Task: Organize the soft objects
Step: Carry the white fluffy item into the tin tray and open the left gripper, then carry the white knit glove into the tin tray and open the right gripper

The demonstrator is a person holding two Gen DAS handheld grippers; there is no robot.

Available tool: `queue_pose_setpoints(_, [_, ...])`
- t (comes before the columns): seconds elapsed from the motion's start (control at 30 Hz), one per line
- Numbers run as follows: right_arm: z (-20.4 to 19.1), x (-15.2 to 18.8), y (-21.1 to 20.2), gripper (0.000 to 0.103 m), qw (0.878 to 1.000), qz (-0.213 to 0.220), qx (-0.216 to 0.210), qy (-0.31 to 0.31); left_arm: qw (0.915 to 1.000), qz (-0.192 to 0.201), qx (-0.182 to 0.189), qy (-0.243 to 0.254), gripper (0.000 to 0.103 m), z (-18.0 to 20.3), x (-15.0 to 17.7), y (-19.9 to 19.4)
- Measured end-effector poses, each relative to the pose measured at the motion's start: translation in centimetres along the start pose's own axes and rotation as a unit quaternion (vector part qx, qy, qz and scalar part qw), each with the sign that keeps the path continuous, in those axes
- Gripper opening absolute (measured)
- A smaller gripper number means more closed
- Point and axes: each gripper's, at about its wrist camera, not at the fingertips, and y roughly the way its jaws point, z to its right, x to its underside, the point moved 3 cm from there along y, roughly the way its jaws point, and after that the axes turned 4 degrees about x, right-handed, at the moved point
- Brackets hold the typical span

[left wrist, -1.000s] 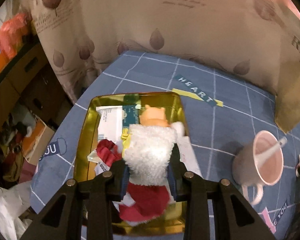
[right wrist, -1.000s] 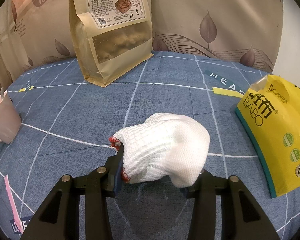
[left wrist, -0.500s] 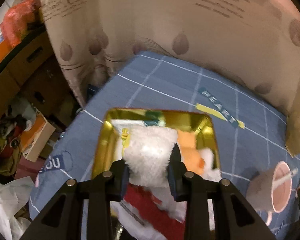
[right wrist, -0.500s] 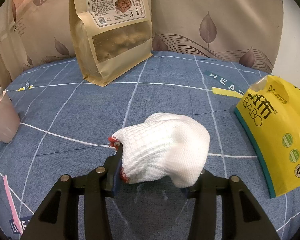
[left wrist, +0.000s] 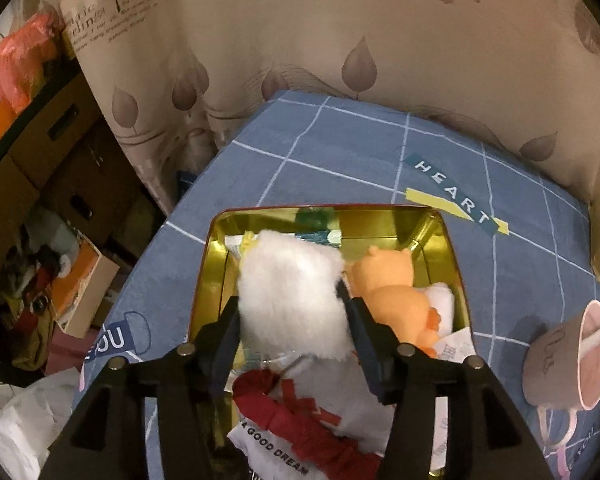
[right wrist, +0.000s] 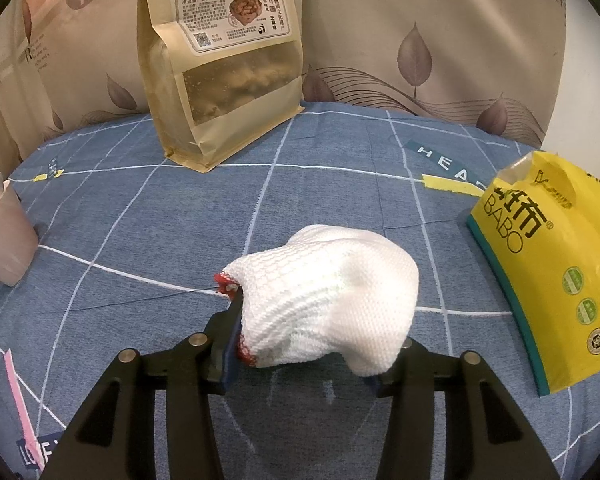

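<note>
While your left gripper [left wrist: 290,314] jaws have just been opening around the fluffy stocking [left wrist: 292,300] over the tin [left wrist: 446,240], your right gripper [right wrist: 306,332] clamps the white cloth [right wrist: 324,292], well apart from the tin.

Our left gripper [left wrist: 290,300] tilts steeply down over the gold tray [left wrist: 204,280], its 2 jaws just opened wider; our right gripper [right wrist: 312,320] stays clamped, angled downward.
</note>
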Motion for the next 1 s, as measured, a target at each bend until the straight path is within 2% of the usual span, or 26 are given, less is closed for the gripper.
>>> queue_pose_setpoints(0.27, [0.0,0.0,0.0,0.045,1.0,0.0,0.001,0.001,0.9982,0.043,-0.006,0.041,0.057,2.5,0.9,-3.6])
queue_pose_setpoints(0.5, [0.2,0.0,-0.1,0.045,1.0,-0.002,-0.006,0.012,0.9946,0.074,-0.015,0.071,0.057,4.9,3.4,-6.9])
queue_pose_setpoints(0.63, [-0.2,0.0,-0.5,0.041,1.0,0.004,0.003,0.007,0.9923,0.086,-0.028,0.084,0.057,5.9,5.2,-8.3])
queue_pose_setpoints(0.87, [-1.1,0.0,-1.8,0.037,1.0,0.008,0.013,0.004,0.9914,0.104,-0.032,0.073,0.057,6.0,8.3,-10.6])
queue_pose_setpoints(1.0, [-2.5,-1.2,-4.1,0.037,1.0,0.024,-0.005,0.005,0.9917,0.109,-0.034,0.059,0.057,5.4,9.5,-11.6])
